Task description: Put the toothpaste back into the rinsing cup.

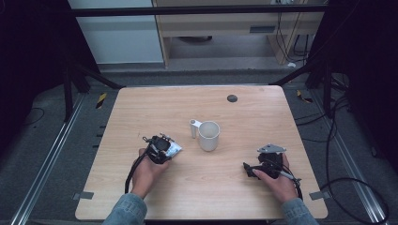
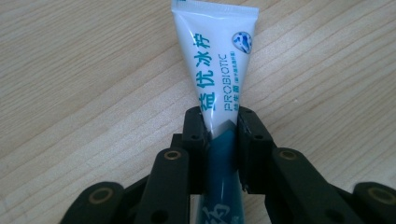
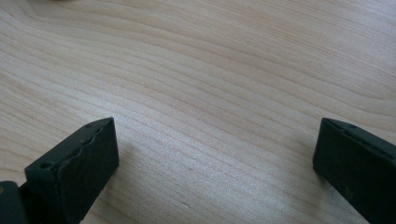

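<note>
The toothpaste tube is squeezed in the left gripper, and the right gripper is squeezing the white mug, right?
Not quite. The left gripper does squeeze the toothpaste tube, but the right gripper holds nothing: the right gripper view shows its jaws wide apart over bare table. In the high view the white mug stands alone mid-table, apart from both grippers.

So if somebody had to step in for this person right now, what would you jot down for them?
Left gripper: shut on the toothpaste tube, pinching it where the white part meets the teal part. The tube lies low over the wooden table, crimped end pointing away from the hand.
Right gripper: open, nothing between its jaws, resting low over bare wood at the person's right.
White mug: upright and apparently empty at mid-table, between the two grippers, handle toward the far left.
Done: tube gripped.
Left: probably lifting the tube and standing it in the mug; the free gripper could steady the mug.
</note>
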`<state>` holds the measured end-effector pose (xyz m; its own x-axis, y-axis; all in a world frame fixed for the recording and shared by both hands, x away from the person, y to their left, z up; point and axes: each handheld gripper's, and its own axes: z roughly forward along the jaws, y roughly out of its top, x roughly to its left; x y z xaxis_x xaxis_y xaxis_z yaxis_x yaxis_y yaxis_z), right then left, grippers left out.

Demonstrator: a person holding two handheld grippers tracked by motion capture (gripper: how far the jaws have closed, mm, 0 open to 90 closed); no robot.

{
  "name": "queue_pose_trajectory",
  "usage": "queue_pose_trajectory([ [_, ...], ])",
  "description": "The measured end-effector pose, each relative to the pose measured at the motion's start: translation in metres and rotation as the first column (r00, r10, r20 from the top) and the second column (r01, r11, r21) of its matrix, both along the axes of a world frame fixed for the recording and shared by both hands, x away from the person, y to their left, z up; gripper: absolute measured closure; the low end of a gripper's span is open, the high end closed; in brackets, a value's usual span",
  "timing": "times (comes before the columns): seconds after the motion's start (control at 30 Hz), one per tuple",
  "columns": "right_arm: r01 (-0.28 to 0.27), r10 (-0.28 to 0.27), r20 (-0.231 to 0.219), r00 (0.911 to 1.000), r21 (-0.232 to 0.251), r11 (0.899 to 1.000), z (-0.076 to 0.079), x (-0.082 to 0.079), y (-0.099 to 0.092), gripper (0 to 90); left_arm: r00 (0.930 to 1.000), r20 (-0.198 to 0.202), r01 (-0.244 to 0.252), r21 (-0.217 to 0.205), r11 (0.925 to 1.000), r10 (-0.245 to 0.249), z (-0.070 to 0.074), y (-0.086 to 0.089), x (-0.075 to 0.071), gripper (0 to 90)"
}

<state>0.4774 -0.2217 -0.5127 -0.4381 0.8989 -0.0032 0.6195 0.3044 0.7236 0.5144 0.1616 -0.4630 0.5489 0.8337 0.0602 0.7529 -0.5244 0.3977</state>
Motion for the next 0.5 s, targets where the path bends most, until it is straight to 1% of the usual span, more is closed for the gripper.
queue_pose_trajectory([
  [0.13,0.000,0.000,0.000,1.0000,0.001,1.000,0.000,0.000,0.000,0.5,0.9999,-0.015,-0.003,-0.016,0.9999,0.002,0.002,0.003,-0.001,77.5],
  [0.2,0.000,0.000,0.000,1.0000,0.000,1.000,0.000,0.000,0.000,0.5,0.9999,-0.014,-0.005,-0.024,0.9997,0.005,0.004,0.005,-0.002,77.7],
  [0.27,0.000,0.000,0.000,1.0000,0.000,1.000,0.000,0.000,0.000,0.5,0.9999,-0.008,-0.011,-0.044,0.9990,0.010,0.007,0.007,-0.003,77.9],
  [0.33,0.000,0.000,0.000,1.0000,0.000,1.000,0.000,0.000,0.000,0.5,0.9999,0.005,-0.010,-0.051,0.9986,0.010,0.015,0.009,-0.004,77.9],
  [0.37,0.000,0.000,0.000,1.0000,0.000,1.000,0.000,0.000,0.000,0.5,0.9998,0.015,-0.011,-0.058,0.9983,0.012,0.021,0.010,-0.004,78.0],
  [0.43,0.000,0.000,0.000,1.0000,0.000,1.000,0.000,0.000,0.000,0.5,0.9997,0.020,-0.009,-0.061,0.9981,0.011,0.024,0.011,-0.004,78.0],
  [0.5,0.001,-0.001,0.000,1.0000,0.001,1.000,0.000,0.000,0.000,0.5,0.9995,0.030,-0.007,-0.073,0.9973,0.009,0.033,0.011,-0.004,78.2],
])
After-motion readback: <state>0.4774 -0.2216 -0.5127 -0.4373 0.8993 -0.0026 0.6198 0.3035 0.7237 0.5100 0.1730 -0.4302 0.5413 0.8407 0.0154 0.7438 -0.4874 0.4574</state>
